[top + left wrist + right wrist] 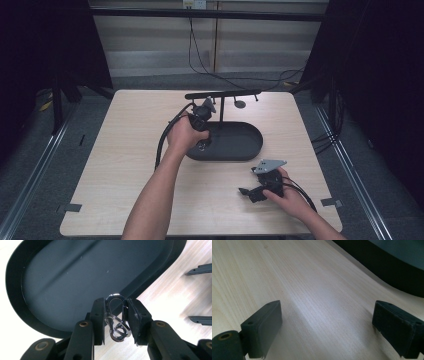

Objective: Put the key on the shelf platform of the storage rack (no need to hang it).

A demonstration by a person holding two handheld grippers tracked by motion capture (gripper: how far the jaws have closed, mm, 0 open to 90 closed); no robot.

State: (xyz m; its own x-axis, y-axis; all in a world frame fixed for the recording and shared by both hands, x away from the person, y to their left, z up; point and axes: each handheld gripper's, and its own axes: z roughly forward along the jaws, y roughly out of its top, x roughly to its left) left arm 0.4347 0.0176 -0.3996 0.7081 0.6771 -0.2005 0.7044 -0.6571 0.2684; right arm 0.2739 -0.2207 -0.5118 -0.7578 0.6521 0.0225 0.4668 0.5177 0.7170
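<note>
A silver carabiner clip with a key ring (116,320) sits upright between the pads of my left gripper (115,301), which is shut on it. In the high view, the left gripper (202,142) points down over the near left edge of a black oval tray (250,150). The tray's bare floor (62,277) lies just beyond the clip. My right gripper (247,192) rests low on the wooden table at the front right. Its jaws (327,312) stand wide open with nothing between them, and the tray's dark rim (387,267) shows farther off.
A black T-shaped stand (222,94) rises behind the tray, and a small round piece (240,104) sits near its bar. Two thin black bars (200,268) lie on the table beside the tray. Cables trail from both grippers. The light wooden table (125,165) spreads out to the left.
</note>
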